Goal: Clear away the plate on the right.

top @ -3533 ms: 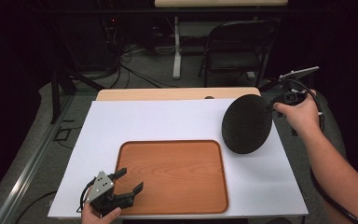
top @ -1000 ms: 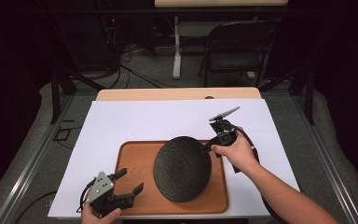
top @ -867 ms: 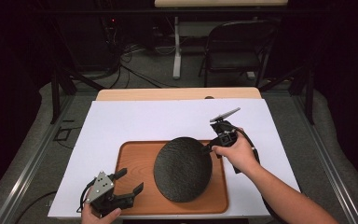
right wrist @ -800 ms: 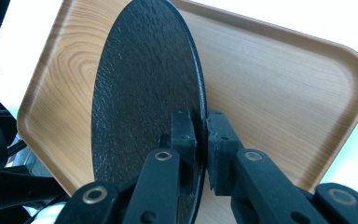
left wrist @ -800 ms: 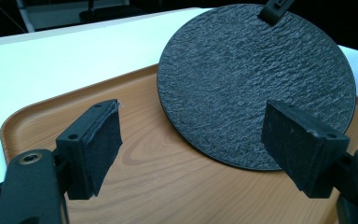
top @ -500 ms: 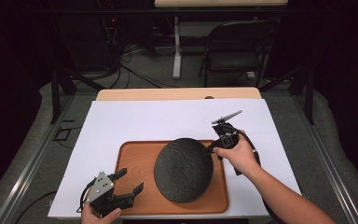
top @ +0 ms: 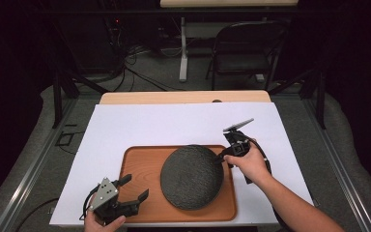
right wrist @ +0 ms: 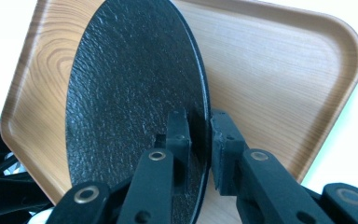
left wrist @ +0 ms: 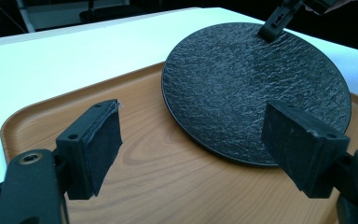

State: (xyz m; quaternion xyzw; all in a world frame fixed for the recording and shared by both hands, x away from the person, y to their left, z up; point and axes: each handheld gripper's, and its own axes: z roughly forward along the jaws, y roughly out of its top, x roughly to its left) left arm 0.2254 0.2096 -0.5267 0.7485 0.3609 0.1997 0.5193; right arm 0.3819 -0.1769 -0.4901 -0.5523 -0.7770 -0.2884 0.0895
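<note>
A round black textured plate (top: 191,176) (left wrist: 256,88) (right wrist: 130,93) lies on the right half of a wooden tray (top: 140,164) (left wrist: 144,177) (right wrist: 284,70). My right gripper (top: 218,157) (right wrist: 200,130) is at the plate's far right rim, one jaw above it and one below. Its jaws have just been opening; the rim is still between them with a thin gap at the upper pad. My left gripper (top: 136,186) (left wrist: 196,144) hovers open over the tray's near left corner, aimed at the plate, with nothing between its pads.
The tray sits on a white sheet (top: 174,125) covering the table, with bare sheet to the left, right and behind it. A wooden table edge (top: 183,96) shows at the back. A folding chair (top: 246,53) and cables stand on the floor beyond.
The right gripper carried the plate from the table's right side to the tray, then sank a little as the plate settled flat. The left gripper has stayed where it was.
</note>
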